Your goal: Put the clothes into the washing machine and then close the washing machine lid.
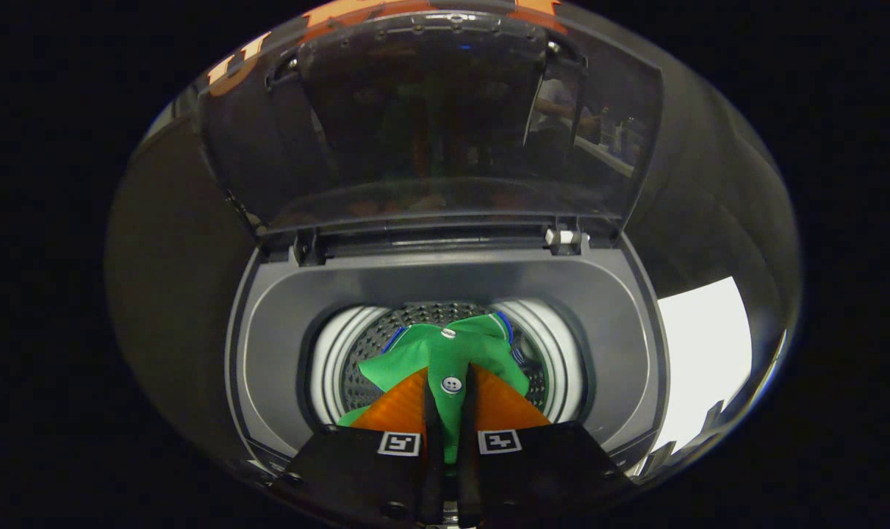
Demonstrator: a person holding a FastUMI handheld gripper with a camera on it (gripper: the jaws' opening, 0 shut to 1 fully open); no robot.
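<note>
Dark booth walling is surrounding a top-loading washing machine, its grey top deck lying directly beneath the camera. Lid is standing raised at the rear, its dark glossy panel throwing dim reflections too faint to identify. Perforated drum with its white inner ring is sitting open below; its floor is being hidden by a green garment with blue trim and white buttons, hanging over the opening. Gripper is holding that garment, its jaws closing tightly on a fold, orange fingers pressing from either side. Garment's lower part is lying out of sight behind the jaws.
</note>
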